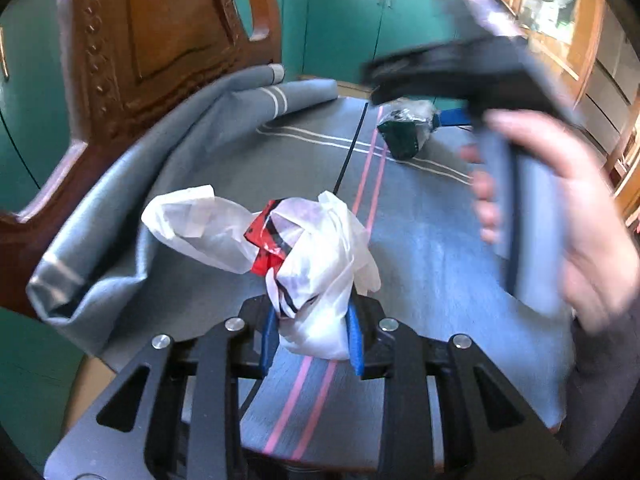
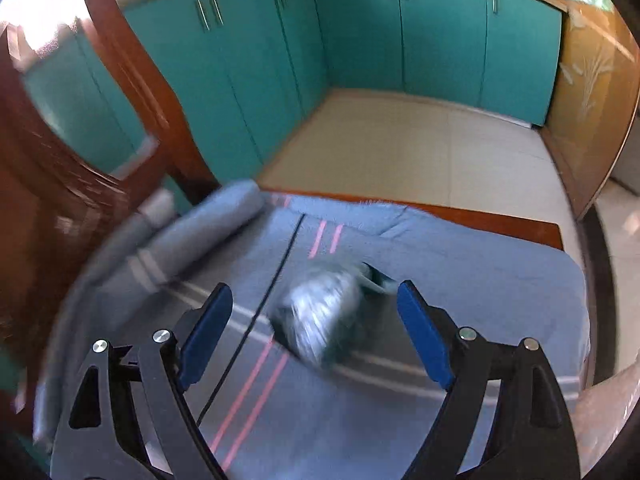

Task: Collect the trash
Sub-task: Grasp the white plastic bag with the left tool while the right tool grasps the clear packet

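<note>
My left gripper (image 1: 314, 330) is shut on a crumpled white plastic bag (image 1: 316, 256) with a red and black wrapper (image 1: 266, 246) inside it, over the blue-grey tablecloth (image 1: 420, 240). A crumpled dark green and silver wrapper (image 1: 406, 130) lies farther back on the cloth. In the right wrist view the same wrapper (image 2: 320, 316) lies blurred between my open right gripper's (image 2: 314, 300) blue pads, apart from both. The right gripper also shows from the side in the left wrist view (image 1: 460, 76), held by a hand above the wrapper.
A carved wooden chair back (image 1: 160, 40) stands at the left edge of the table, with the cloth bunched against it (image 1: 120, 208). Teal cabinets (image 2: 360, 32) and a tiled floor (image 2: 420, 152) lie beyond the table's far wooden edge (image 2: 480, 216).
</note>
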`<control>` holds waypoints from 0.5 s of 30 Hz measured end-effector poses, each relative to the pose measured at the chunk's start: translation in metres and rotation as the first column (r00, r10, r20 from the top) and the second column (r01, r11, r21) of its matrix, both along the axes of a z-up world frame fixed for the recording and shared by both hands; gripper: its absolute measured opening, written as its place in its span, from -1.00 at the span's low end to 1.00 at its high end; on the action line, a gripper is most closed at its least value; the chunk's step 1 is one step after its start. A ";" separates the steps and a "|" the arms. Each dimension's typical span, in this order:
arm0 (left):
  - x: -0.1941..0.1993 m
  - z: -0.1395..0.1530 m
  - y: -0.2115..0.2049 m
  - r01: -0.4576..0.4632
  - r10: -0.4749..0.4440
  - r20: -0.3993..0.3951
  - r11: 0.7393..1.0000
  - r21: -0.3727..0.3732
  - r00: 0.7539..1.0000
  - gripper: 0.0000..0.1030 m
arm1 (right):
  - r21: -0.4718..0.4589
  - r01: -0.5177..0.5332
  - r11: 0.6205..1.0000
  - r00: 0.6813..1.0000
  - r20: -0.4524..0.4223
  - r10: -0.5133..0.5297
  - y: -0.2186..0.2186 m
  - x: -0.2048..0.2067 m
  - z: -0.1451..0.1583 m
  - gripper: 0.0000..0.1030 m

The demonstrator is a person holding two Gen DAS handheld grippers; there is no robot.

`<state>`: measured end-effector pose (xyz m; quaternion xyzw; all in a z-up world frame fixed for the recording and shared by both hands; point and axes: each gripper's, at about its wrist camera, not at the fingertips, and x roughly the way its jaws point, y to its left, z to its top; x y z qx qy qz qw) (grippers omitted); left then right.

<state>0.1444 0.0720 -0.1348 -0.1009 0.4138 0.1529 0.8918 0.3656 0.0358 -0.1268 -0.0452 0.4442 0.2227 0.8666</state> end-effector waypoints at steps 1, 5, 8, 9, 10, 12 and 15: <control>-0.001 0.001 -0.001 0.010 -0.010 0.003 1.000 0.005 1.000 -0.42 | -0.057 0.004 0.998 1.000 0.009 -0.004 0.010 0.002 -0.006 0.60; 0.001 0.002 0.004 0.014 -0.014 0.011 1.000 -0.007 1.000 -0.42 | -0.148 -0.017 0.989 0.999 0.044 0.024 0.016 -0.010 -0.019 0.15; 0.003 0.000 0.009 0.010 -0.010 0.017 1.000 -0.017 1.000 -0.42 | -0.155 -0.074 0.985 0.996 0.031 0.080 0.006 -0.023 -0.022 0.05; 0.003 0.000 0.009 0.011 -0.011 0.021 1.000 -0.022 1.000 -0.42 | -0.164 -0.088 0.983 0.995 0.038 0.095 0.002 -0.028 -0.022 0.03; 0.001 0.000 0.008 0.016 -0.016 0.024 1.000 -0.026 1.000 -0.42 | -0.163 -0.105 0.981 0.993 0.040 0.113 -0.004 -0.034 -0.021 0.02; -0.010 0.003 0.006 0.027 -0.026 0.029 0.999 -0.026 0.999 -0.42 | -0.124 -0.120 0.985 0.992 0.031 0.125 -0.026 -0.050 -0.015 0.02; -0.008 0.000 0.001 0.047 -0.047 0.022 0.999 -0.024 0.999 -0.42 | -0.043 -0.134 0.990 0.991 0.023 0.135 -0.069 -0.078 -0.002 0.02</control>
